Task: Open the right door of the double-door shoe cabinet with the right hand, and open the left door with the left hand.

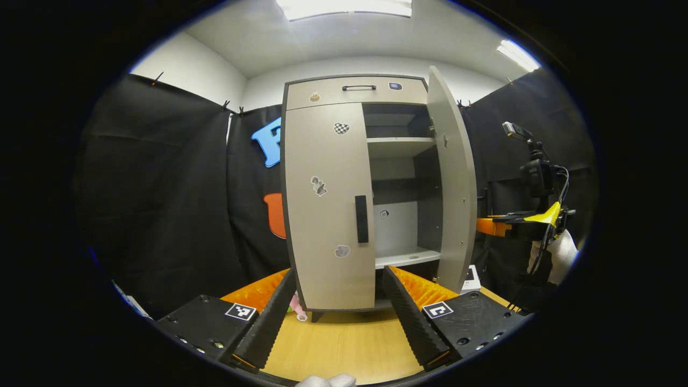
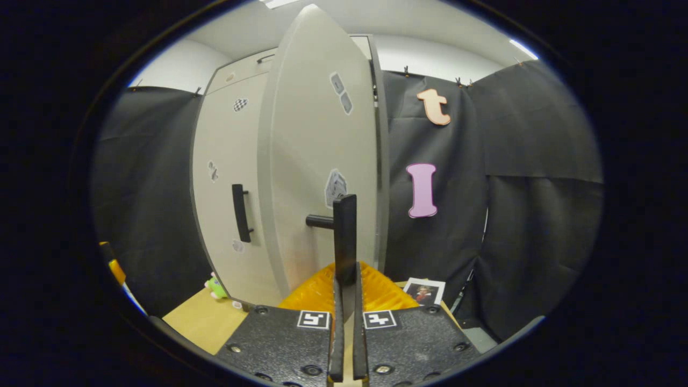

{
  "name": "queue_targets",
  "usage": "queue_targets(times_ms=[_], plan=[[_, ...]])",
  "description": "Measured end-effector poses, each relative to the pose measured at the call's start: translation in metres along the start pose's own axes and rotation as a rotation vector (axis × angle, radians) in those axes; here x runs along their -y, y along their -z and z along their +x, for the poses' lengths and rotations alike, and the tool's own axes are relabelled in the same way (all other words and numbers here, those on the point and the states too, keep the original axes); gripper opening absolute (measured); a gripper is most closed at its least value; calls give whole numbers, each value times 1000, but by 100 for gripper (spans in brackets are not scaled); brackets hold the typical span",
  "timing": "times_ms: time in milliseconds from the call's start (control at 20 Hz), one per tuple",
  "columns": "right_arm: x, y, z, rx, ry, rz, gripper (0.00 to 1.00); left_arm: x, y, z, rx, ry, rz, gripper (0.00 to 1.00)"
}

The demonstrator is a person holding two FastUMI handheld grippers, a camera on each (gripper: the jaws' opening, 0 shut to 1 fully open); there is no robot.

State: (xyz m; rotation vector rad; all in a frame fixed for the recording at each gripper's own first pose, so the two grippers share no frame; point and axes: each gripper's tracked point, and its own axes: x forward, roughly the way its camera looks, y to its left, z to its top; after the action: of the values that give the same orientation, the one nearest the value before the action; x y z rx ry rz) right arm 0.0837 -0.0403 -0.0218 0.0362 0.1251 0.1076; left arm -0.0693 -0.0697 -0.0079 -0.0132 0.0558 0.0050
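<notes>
On the wooden table [image 1: 344,344] stands the shoe cabinet [image 1: 352,91], pale grey with a dark edge and a drawer across its top. In the left gripper view, starting at the left, a small pink thing [image 1: 295,305] peeks out by the cabinet's foot, half hidden behind a finger, too little of it showing to name. The left gripper [image 1: 334,279] hangs in front of the cabinet with its fingers spread wide and nothing between them, well short of the left door [image 1: 328,209]. That door is shut flat, its dark handle [image 1: 362,219] upright near the middle seam, with a few stickers too small to make out. Next to it the cabinet stands open, showing shelves [image 1: 400,141] and a dim back panel. The right door [image 1: 454,188] is swung out toward the viewer, seen nearly edge-on. Farther right, the other gripper [image 1: 516,220] and a white-gloved hand [image 1: 559,252] show past the door, partly cut off by the edge of the view.

In the right gripper view, a green toy [image 2: 216,287] sits at the cabinet's base on the left, small and blurred. The right gripper [image 2: 344,279] has its fingers pinched together on the right door's handle [image 2: 344,236], whose lower end is hidden between them. A photo card [image 2: 424,292] lies on the table at the right.
</notes>
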Motion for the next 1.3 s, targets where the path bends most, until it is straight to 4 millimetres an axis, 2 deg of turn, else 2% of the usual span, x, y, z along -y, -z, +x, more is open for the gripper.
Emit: queue_targets(times_ms=[150,300,400,600,850,950,1100,1200,1300], plan=[[32,-2,-3,1,-23,-4,4,30,-7,-11,3,-19,-5,96],[60,-4,-1,0,-45,6,4,52,-8,-17,2,-49,-12,96],[57,-3,-2,-6,-100,18,4,64,-6,-21,-11,-61,-22,96],[63,-3,-3,1,-105,0,4,73,-3,-28,-29,-93,-43,96],[65,-3,-7,-9,-91,9,4,60,-5,-28,-30,-119,-22,96],[63,-5,-16,-8,-82,-7,4,52,-6,-26,-32,-119,-14,96],[73,-20,-36,48,-20,-56,6,36,-3,-20,-38,-109,-23,96],[72,-27,-51,65,6,-48,24,24,-4,-13,-41,-101,-14,96],[56,-25,-63,58,2,-29,41,8,-5,-6,-33,-97,2,96]])
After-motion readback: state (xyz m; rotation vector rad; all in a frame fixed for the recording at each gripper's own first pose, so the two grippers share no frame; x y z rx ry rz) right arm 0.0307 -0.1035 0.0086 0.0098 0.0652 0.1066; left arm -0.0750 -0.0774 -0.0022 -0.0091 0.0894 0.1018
